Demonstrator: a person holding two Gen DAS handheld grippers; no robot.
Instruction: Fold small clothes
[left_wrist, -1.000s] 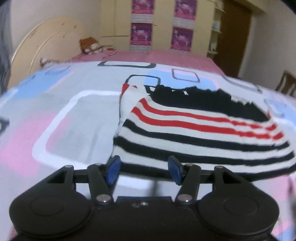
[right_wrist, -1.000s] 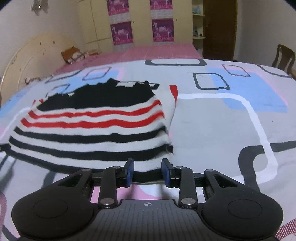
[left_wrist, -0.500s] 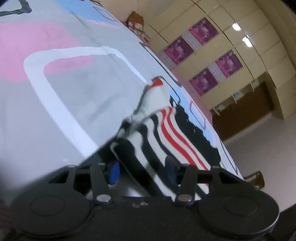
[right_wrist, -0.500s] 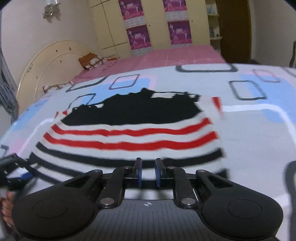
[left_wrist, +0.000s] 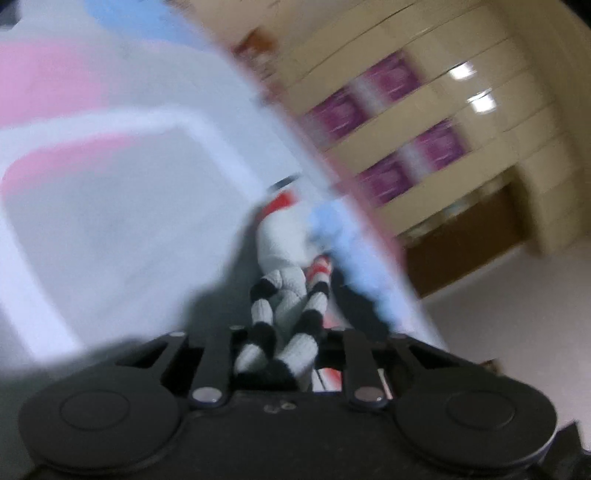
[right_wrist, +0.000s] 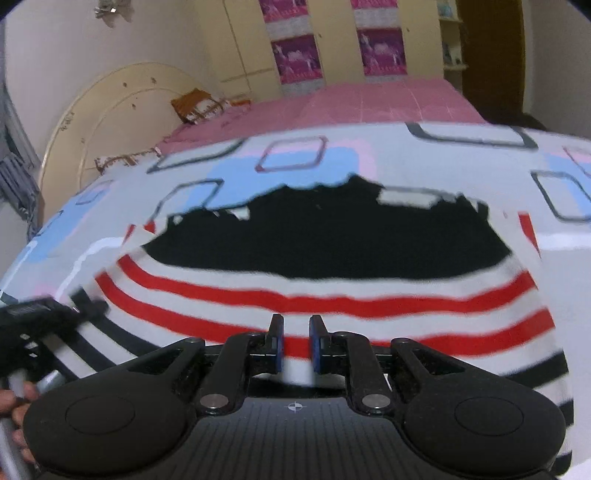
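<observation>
Striped sweater (right_wrist: 332, 295) is showing as knit cloth, matt; ribbed stitch texture is reading clearly where it bunches in the left wrist view. Bedsheet (right_wrist: 424, 162) is looking like smooth printed cloth, matt. Right gripper (right_wrist: 295, 343) body is appearing as matt black plastic with a ribbed panel, bright metal pivot pins, blue finger pads. Left gripper (left_wrist: 280, 354): same matt black plastic. Wardrobe (right_wrist: 332, 37) fronts are looking smooth and painted, slightly glossy.

Bed (right_wrist: 443, 192) w/ patterned cover: grey, pink & blue patches, dark rounded squares. Striped sweater (right_wrist: 332, 266) lies spread on it, black band far side, red/black stripes nearer. Pink sheet (right_wrist: 369, 103) beyond, small orange cushion (right_wrist: 195, 105) by headboard.
</observation>
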